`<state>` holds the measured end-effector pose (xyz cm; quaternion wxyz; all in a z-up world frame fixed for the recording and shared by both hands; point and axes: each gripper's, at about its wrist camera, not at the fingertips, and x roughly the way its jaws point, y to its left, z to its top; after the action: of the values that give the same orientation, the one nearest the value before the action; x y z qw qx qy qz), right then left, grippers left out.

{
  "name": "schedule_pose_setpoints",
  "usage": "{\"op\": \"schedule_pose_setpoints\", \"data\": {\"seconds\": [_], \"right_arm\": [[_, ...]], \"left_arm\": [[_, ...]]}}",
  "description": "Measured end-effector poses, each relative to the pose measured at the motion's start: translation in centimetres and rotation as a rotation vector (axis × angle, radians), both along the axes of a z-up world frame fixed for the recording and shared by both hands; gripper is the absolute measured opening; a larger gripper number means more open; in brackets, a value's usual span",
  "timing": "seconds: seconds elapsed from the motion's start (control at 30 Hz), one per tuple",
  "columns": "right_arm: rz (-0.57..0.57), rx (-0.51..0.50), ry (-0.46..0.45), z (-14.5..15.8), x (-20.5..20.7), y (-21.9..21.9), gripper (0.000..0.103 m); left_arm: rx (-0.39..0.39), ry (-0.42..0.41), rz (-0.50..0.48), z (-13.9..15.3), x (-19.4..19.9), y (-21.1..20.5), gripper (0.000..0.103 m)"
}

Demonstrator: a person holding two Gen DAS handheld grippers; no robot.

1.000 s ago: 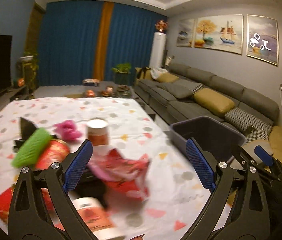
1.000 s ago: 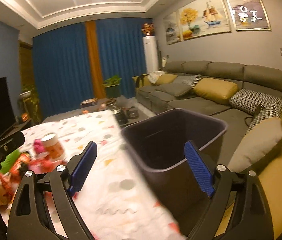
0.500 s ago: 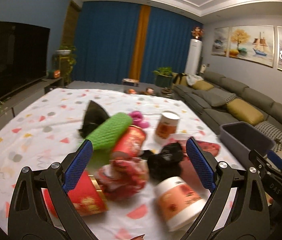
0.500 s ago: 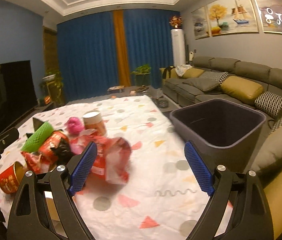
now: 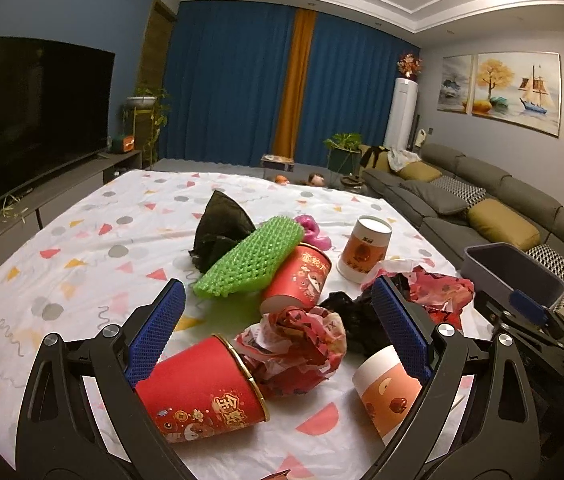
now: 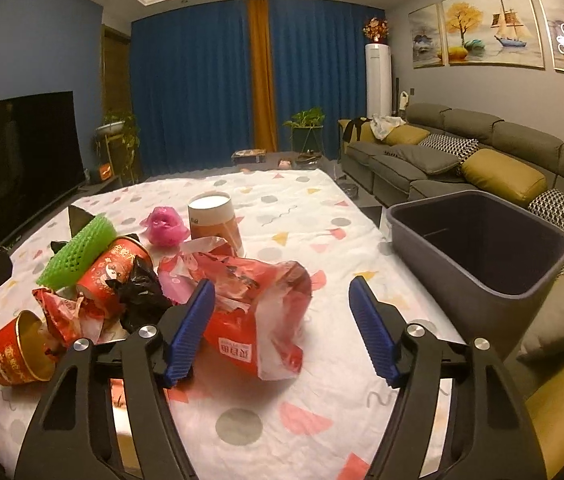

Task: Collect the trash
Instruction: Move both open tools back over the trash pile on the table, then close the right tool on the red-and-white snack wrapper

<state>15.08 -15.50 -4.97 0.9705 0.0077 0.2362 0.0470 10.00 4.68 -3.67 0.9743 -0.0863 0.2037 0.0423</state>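
- The trash is heaped on the patterned tablecloth (image 6: 321, 216); the dark bin (image 6: 481, 248) stands open and appears empty at the table's right edge, just beside the sofa (image 6: 481, 148).
- The right gripper (image 6: 282, 326) is seen with its jaws apart but just narrowed, and nothing is pinched yet: the red and white plastic bag (image 6: 250, 300) lies ahead of the pads, its right edge in the gap and its bulk toward the left pad.
- The left gripper (image 5: 278, 332) is spread wide over the crumpled red wrapper (image 5: 293, 348), with a tipped red cup (image 5: 202, 392) below its left pad and an orange and white cup (image 5: 389, 388) below its right one; no pad is seen pressing on anything.
- The step in hand is judged to be the first pick, most likely the bag by the right gripper, since it lies nearest the bin.
- The bag is best approached a little further to the left, so that a bunched fold, not a single loose flap, is taken between the pads.
- A thin film is likely to slip or trail, so a firm squeeze is advised before any lift.
- The upright cup (image 6: 214, 220) and black plastic (image 6: 142, 292) touching the bag may be dragged along; a slow, straight lift is suggested.
- The left gripper is better held clear until the bag is over the bin.
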Motion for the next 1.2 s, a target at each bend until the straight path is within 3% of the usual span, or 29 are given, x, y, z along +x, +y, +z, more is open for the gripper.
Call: {"op": "schedule_pose_setpoints", "data": {"seconds": [0.27, 0.57, 0.73, 1.1, 1.2], "right_arm": [[0.005, -0.016, 0.056, -1.1, 2.4, 0.8, 0.047], [0.017, -0.03, 0.089, -1.7, 3.5, 1.3, 0.012], [-0.005, -0.034, 0.062, -1.3, 3.1, 0.6, 0.006], [-0.075, 0.011, -0.006, 0.4, 1.5, -2.5, 0.006], [-0.083, 0.019, -0.013, 0.6, 1.4, -2.9, 0.005]], "left_arm": [[-0.006, 0.017, -0.016, -0.4, 0.8, 0.0, 0.093], [0.007, 0.03, -0.057, -0.8, 1.8, -1.2, 0.093], [0.018, 0.036, -0.088, -0.8, 2.4, -2.1, 0.093], [0.028, 0.059, -0.212, -0.4, 4.9, -4.6, 0.092], [0.031, 0.082, -0.251, -0.6, 5.9, -5.5, 0.088]]}}
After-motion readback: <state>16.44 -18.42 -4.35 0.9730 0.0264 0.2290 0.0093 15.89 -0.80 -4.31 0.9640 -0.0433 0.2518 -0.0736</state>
